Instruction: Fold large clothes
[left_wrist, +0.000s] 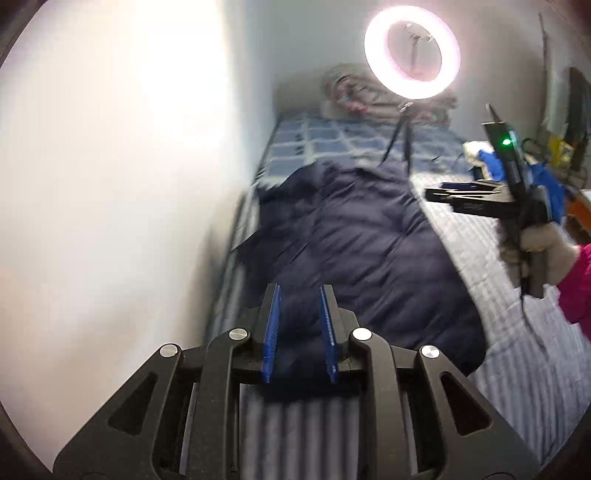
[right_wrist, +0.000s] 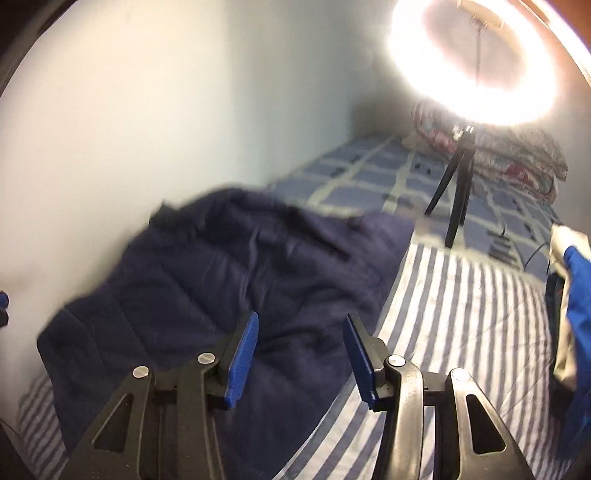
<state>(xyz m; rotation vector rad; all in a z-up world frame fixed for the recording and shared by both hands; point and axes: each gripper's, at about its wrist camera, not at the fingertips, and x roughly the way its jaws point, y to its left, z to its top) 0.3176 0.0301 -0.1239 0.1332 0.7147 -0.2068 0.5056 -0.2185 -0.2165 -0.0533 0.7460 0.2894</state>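
Hovering over the bed (right_wrist: 461, 295), both sets of jaws empty: left gripper (left_wrist: 301, 332) narrowly parted, right gripper (right_wrist: 299, 354) about half open. Navy quilted jacket (left_wrist: 354, 240) lies lengthwise along the wall (left_wrist: 110, 184), part-folded by my guess. Risks: slick puffy fabric springing open; a swing knocking the ring light (left_wrist: 412, 53) tripod just beyond it. Left view shows my right hand (left_wrist: 539, 247) on its handle; right view shows the jacket's bunched far end.

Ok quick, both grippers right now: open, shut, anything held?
Left gripper: open, nothing between the pads, above the navy quilted garment.
Right gripper: open, empty, over the same garment's edge by the striped bedcover.
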